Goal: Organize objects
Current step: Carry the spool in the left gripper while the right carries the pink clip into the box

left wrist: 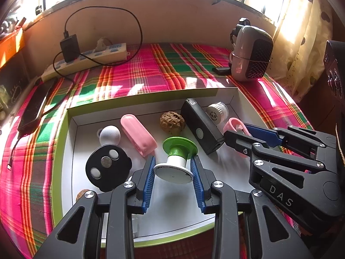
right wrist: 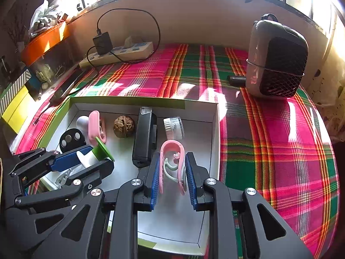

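Note:
A shallow white box with a green rim (left wrist: 151,95) lies on a plaid cloth. My left gripper (left wrist: 173,168) is shut on a spool (left wrist: 176,151) with a green flange and a white body, held just above the box floor near its front. In the right wrist view the same spool (right wrist: 104,149) sits between the left gripper's (right wrist: 100,157) fingers. My right gripper (right wrist: 172,161) is shut on a pink U-shaped clip (right wrist: 172,146) with a pale inner piece, over the right part of the box (right wrist: 129,101). From the left wrist view, the right gripper (left wrist: 237,131) and pink clip (left wrist: 234,123) show at the right.
Inside the box lie a white ball (left wrist: 110,135), a pink case (left wrist: 138,135), a walnut (left wrist: 172,122), a black rectangular device (left wrist: 201,127), a small white-capped jar (left wrist: 216,111) and a black disc (left wrist: 107,164). Behind it are a power strip (left wrist: 86,58), a phone (left wrist: 34,108) and a small heater (left wrist: 252,54).

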